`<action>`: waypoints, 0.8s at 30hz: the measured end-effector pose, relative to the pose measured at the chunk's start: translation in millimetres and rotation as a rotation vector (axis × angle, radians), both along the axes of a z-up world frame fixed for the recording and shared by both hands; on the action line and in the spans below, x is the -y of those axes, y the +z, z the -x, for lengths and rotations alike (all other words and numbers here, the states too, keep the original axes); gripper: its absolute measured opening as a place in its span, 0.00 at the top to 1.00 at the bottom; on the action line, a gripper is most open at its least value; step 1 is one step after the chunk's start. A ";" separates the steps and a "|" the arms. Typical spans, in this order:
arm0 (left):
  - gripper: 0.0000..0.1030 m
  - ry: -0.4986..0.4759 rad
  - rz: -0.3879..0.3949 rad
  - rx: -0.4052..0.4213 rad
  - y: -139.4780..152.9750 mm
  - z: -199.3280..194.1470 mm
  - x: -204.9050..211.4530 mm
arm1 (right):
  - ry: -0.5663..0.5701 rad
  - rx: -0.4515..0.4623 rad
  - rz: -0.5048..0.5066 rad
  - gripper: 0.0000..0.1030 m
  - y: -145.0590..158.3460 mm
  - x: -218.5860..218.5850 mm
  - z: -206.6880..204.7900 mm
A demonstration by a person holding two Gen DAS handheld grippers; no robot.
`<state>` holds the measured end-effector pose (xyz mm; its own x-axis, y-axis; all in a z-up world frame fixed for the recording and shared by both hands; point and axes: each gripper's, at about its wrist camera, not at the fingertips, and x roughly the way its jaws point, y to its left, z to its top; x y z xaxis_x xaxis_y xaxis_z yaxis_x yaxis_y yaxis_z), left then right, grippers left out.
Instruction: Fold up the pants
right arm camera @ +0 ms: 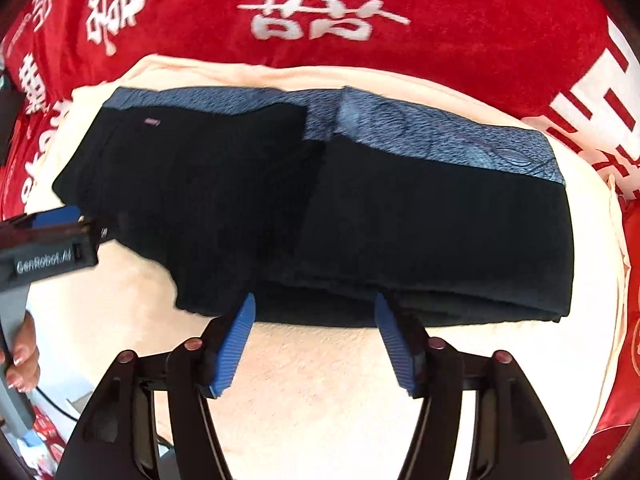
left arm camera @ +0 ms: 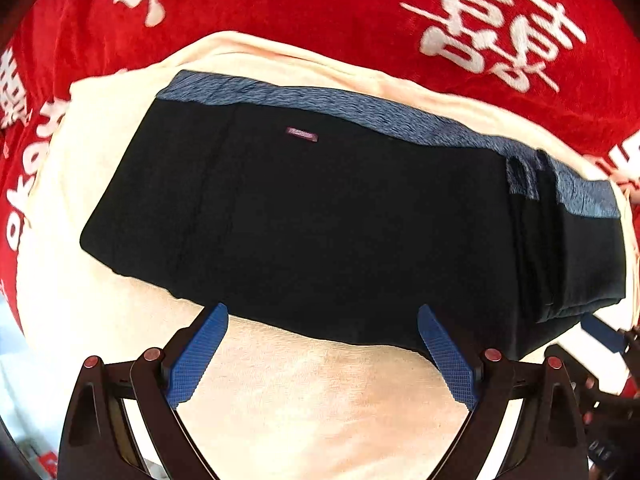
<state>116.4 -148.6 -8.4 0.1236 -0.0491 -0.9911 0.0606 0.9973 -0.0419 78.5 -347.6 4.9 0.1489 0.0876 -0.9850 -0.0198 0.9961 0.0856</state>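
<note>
Black pants with a blue-grey patterned band along the far edge lie folded flat on a cream blanket. In the right wrist view the pants show a folded-over layer on the right half. My left gripper points down at their near edge, open, its blue pads on either side of the hem without pressing it. My right gripper is open too, its tips at the near edge of the folded layer. The left gripper also shows at the left side of the right wrist view.
A red cloth with white characters surrounds the cream blanket on the far side and both sides. A person's hand holds the left gripper's handle. The right gripper's blue tip shows at the pants' right end.
</note>
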 end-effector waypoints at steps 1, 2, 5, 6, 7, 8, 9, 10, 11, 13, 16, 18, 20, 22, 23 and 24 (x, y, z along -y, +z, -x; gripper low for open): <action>0.06 0.012 0.014 -0.002 -0.4 0.0 -6.2 | 0.003 -0.002 -0.006 0.35 1.1 -3.0 1.4; 0.06 0.024 0.022 -0.004 -1.5 -0.4 -11.7 | 0.006 -0.003 -0.010 0.35 1.8 -5.0 2.4; 0.06 0.062 0.054 -0.011 -3.2 -0.3 -30.8 | 0.017 -0.009 -0.022 0.34 2.4 -12.9 5.4; 0.06 0.072 0.067 -0.010 -3.1 -0.5 -37.2 | 0.020 -0.011 -0.026 0.34 2.1 -15.3 6.0; 0.06 0.088 0.083 -0.005 -2.2 0.0 -43.8 | 0.022 -0.012 -0.032 0.34 1.7 -17.5 6.3; 0.06 0.103 0.092 0.000 -1.7 -0.4 -49.8 | 0.024 -0.013 -0.037 0.34 1.4 -20.1 6.4; 0.06 0.126 0.102 0.008 -1.4 -1.0 -58.0 | 0.028 -0.012 -0.038 0.34 1.3 -22.5 5.6; 0.06 0.140 0.108 0.012 -1.8 -1.8 -63.2 | 0.031 -0.010 -0.038 0.34 1.6 -24.3 5.2; 0.06 0.158 0.117 0.016 -2.4 -2.7 -69.5 | 0.033 -0.009 -0.037 0.34 1.6 -25.9 4.8; 0.06 0.195 0.135 0.018 -5.4 -5.0 -81.6 | 0.034 -0.003 -0.041 0.34 2.0 -28.7 0.9; 0.06 0.231 0.150 0.015 -9.6 -6.2 -94.3 | 0.038 0.000 -0.040 0.34 0.8 -33.5 -5.1; 0.06 0.242 0.157 0.017 -12.0 -6.6 -98.7 | 0.043 -0.003 -0.040 0.34 -0.8 -37.9 -9.1; 0.06 0.251 0.170 0.022 -13.3 -7.9 -102.5 | 0.052 -0.005 -0.041 0.34 -2.3 -42.8 -12.6; 0.06 0.267 0.194 0.030 -12.6 -10.2 -107.6 | 0.067 -0.005 -0.041 0.34 -3.7 -50.0 -16.9; 0.06 0.276 0.200 0.033 -12.3 -10.8 -110.0 | 0.078 -0.001 -0.035 0.34 -3.5 -52.7 -18.9; 0.06 0.283 0.204 0.036 -11.8 -11.4 -112.7 | 0.093 0.026 -0.012 0.34 0.5 -54.7 -22.0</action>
<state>127.8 -35.9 -20.2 0.1957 -0.2041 -0.9592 -0.2125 0.9460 -0.2447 100.5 -292.9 5.4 0.1647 0.1140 -0.9797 -0.1143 0.9888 0.0958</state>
